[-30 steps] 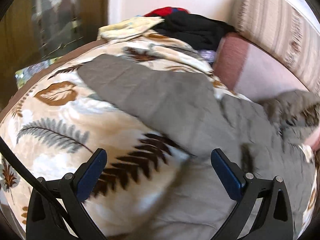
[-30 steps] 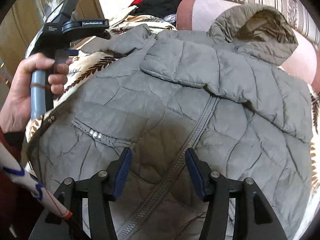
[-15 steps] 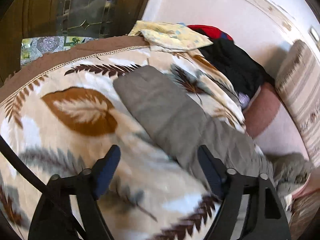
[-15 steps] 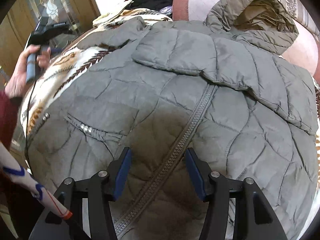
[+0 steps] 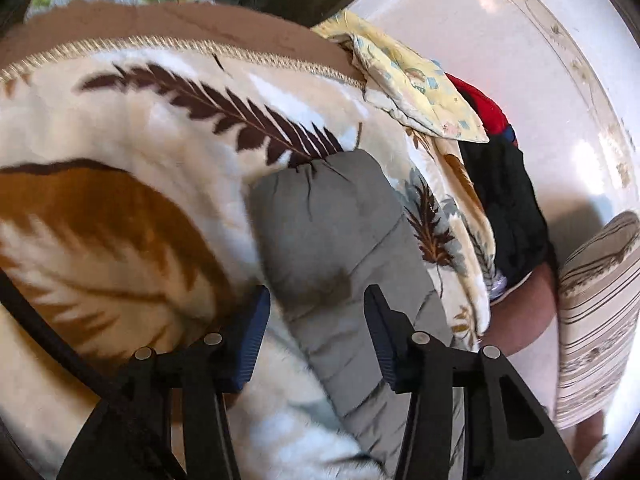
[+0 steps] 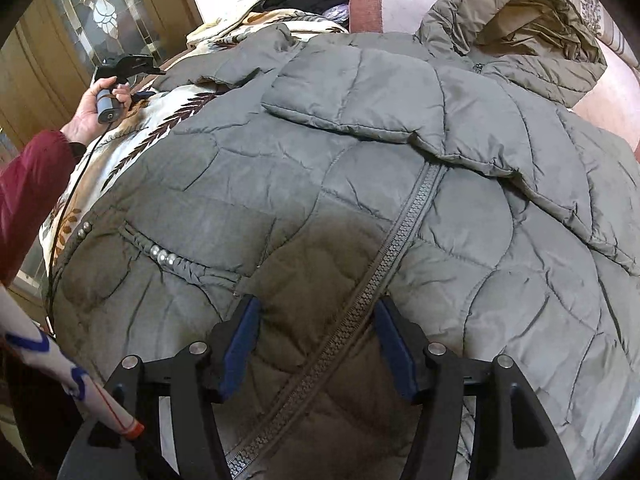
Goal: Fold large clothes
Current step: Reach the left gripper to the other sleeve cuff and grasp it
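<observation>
Left hand-held gripper (image 5: 316, 320) is down over the sleeve (image 5: 332, 240) of the grey quilted jacket (image 6: 360, 200), its blue pads closing in on either side of the cuff end with the fabric between them but not yet pinched. That sleeve lies stretched out across a cream blanket (image 5: 120, 160) printed with brown and rust fern leaves, its rounded cuff pointing to the far side. Right hand-held gripper (image 6: 316, 344) hovers low over the jacket's front, jaws easing wider and gripping nothing, the dark zipper (image 6: 400, 232) running diagonally up between them. The jacket is spread front-up across the blanket, puffy with curved stitched panels, and its right sleeve is already folded across the chest. The hood (image 6: 532, 32) lies open at the far right against a pink cushion, showing an olive lining. A slanted pocket with a row of small silver studs (image 6: 164, 256) sits on the near left. At far left, a hand (image 6: 96, 108) in a dark red sleeve grips the other tool's handle. Beyond the blanket sits a pile of yellow, red and black clothes (image 5: 480, 140).
</observation>
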`<state>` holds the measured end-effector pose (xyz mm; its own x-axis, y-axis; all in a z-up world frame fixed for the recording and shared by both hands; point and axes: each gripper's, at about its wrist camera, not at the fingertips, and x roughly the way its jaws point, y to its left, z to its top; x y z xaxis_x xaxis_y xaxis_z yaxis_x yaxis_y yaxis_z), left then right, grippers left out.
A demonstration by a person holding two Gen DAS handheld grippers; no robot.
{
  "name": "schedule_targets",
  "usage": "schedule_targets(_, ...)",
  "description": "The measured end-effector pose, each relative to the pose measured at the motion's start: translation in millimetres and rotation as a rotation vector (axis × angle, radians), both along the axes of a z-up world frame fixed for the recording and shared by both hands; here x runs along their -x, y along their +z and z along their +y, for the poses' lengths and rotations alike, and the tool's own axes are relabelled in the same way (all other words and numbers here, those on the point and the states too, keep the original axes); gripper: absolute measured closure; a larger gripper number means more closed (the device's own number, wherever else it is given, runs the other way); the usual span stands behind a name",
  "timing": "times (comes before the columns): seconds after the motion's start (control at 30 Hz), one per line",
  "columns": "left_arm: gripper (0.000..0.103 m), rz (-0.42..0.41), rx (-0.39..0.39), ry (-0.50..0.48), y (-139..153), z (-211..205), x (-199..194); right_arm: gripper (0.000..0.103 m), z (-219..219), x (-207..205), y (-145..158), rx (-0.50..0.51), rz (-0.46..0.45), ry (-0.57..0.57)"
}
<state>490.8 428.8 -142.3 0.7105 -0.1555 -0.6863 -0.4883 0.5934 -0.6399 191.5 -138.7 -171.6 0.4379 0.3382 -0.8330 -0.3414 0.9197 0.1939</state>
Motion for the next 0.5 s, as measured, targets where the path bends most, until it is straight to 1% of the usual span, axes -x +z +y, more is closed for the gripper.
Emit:
schedule_targets(0.03, 0.056, -0.015, 0.004, 0.000, -4.4, -2.1, -4.5, 0.036, 0.1, -0.6, -0.2, -0.001, 0.001, 0.000)
schedule_targets(0.1, 0.056, -0.040, -0.022, 0.011, -5.1, -7.1, -8.5, 0.034, 1.1, -2.7, -0.9, -0.006, 0.002, 0.001)
schedule_targets(0.13, 0.065, -0.043, -0.041, 0.021, -4.1, -8.5, -8.6, 0.034, 1.7, -3.3, -1.1, -0.006, 0.002, 0.000)
schedule_targets(0.17, 0.089, -0.039, -0.066, 0.033, -3.0, -11.2, -8.4, 0.034, 2.0, -3.9, -1.1, -0.007, 0.002, -0.001)
schedule_targets(0.27, 0.093, -0.040, -0.108, 0.037, 2.1, -14.8, -7.2, 0.034, 2.3, -5.9, -0.1, -0.015, 0.005, -0.008)
schedule_targets(0.33, 0.093, -0.055, -0.127, 0.030, 13.7, -18.9, -2.4, 0.034, 1.2, -7.3, 1.4, -0.028, 0.011, -0.013)
schedule_targets(0.4, 0.093, -0.083, -0.146, 0.014, 30.8, -24.4, 4.4, 0.034, -0.7, -9.1, 4.4, -0.045, 0.016, -0.018)
schedule_targets(0.5, 0.093, -0.123, -0.196, -0.024, 66.7, -39.2, 16.8, 0.036, -7.8, -9.9, 11.7, -0.090, 0.010, -0.034)
